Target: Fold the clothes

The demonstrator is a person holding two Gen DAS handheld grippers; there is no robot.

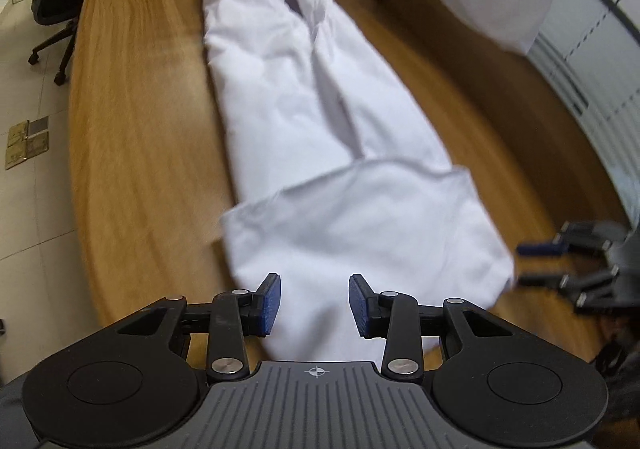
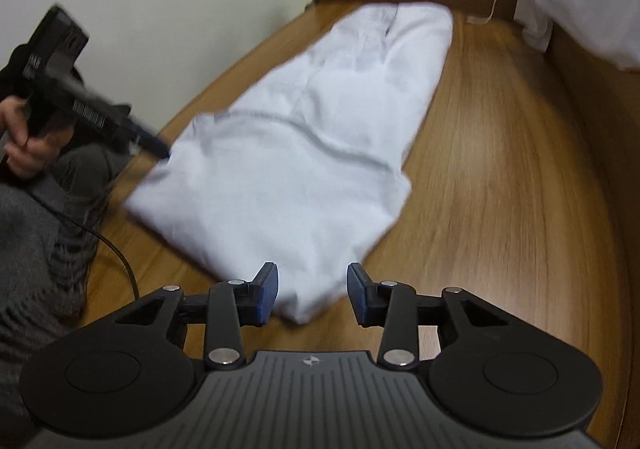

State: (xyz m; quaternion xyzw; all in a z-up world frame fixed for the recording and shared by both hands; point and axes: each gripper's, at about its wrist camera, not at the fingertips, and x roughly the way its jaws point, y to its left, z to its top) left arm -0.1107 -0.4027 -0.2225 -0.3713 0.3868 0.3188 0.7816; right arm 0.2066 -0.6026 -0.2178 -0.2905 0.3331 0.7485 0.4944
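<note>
Already the white garment [image 1: 320,129] lies lengthwise along the wooden table [image 1: 140,109], narrowed into a long strip with its near end doubled over; further cross folds look left. Left gripper [image 1: 314,305] and right gripper [image 2: 312,295] both gape empty at the near edge
</note>
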